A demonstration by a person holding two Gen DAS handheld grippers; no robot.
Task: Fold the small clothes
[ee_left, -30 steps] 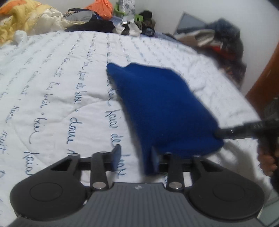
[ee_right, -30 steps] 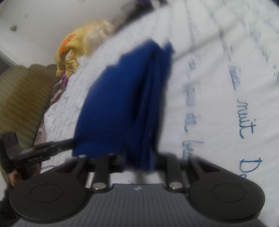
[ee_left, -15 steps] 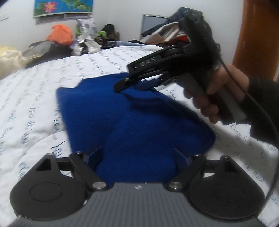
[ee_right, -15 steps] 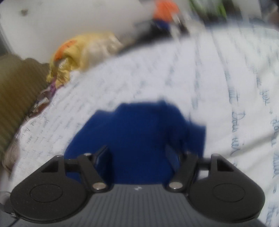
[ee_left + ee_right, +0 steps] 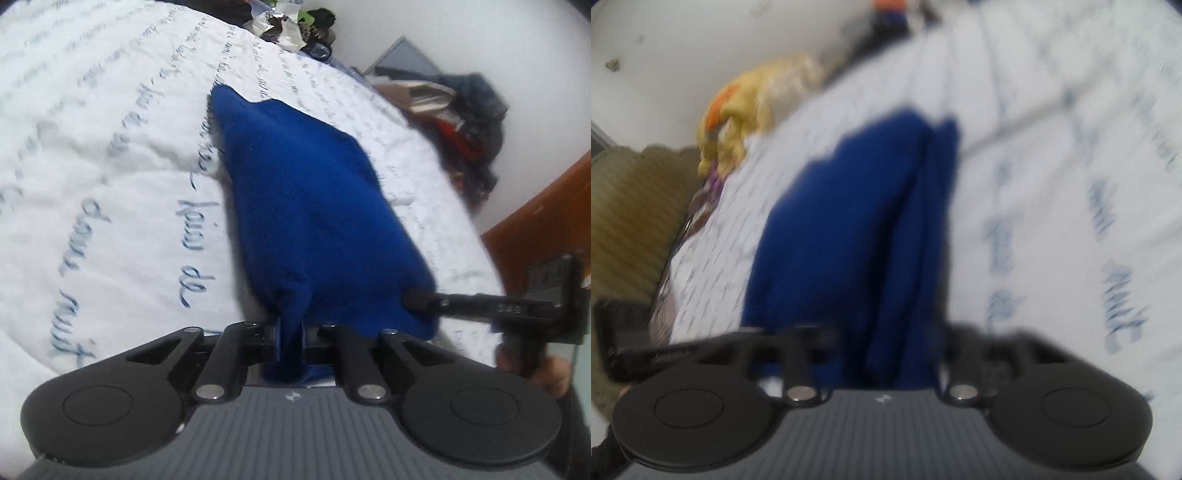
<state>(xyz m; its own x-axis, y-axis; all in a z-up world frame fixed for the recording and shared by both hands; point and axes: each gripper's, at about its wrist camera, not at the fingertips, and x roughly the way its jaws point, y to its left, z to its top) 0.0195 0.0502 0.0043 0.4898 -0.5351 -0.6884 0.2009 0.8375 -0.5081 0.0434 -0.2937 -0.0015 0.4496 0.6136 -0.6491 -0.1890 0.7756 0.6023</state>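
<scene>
Garment: small royal-blue knit cloth [image 5: 317, 218], lying on white quilted bed cover with blue script [image 5: 110, 155].
Long axis: runs away from both tongs, near edge at the tips.
Left tongs [image 5: 290, 338]: closing, near-left corner pinched between the jaws.
Right tongs [image 5: 886, 354]: closing on near-right edge, cloth between; view blurred.
Nearer hand: neither, both sit at the same near edge.
Next, judged: lift near edge toward far end.

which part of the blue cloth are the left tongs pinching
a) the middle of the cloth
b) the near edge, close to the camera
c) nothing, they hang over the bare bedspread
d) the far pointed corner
b: in the left wrist view the left tongs are closing with a fold of the near edge of the blue cloth squeezed between them, while the rest of the cloth lies on the white bedspread.
</scene>
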